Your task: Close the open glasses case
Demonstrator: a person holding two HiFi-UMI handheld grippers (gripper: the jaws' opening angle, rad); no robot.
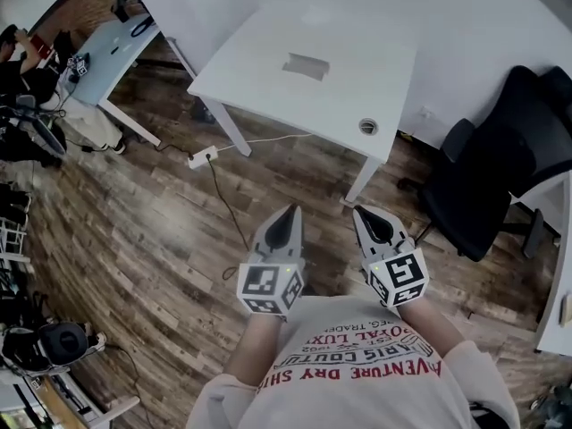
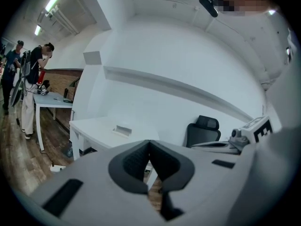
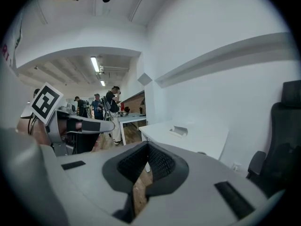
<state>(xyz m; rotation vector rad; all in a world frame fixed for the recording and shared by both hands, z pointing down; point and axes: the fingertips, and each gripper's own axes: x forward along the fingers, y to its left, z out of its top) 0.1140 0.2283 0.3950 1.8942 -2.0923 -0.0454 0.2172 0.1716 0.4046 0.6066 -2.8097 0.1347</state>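
A: Where's the case?
B: Glasses case [image 1: 307, 65] is on the white table [image 1: 259, 83], mid-top, well apart from both grippers. It's a grey rectangle. The long axis runs roughly left-right along the table, with the right end tipped slightly toward the person. In the gripper views a raised flap shows on it, so it looks open. Can't tell which end is which.
A: Grippers?
B: Left gripper [image 1: 290, 213]: jaws pressed together, tips touching, nothing between. Right gripper [image 1: 361, 213]: same, tips meet, empty. They're side by side close to the person's torso, over the wood floor [image 1: 152, 239], noses toward the table.
A: Any text?
B: None legible on the case. The shirt [image 1: 357, 378] has red print, upside down in the head view: "ROYAL LUX…" and "…VENTURE DRY SH…", the rest cut off. Each gripper's cube carries black-and-white square markers.
A: Around the table?
B: Left: power strip [image 1: 203, 157] on the floor by a table leg. Right: black office chair [image 1: 500, 168], near the corner, not touching.
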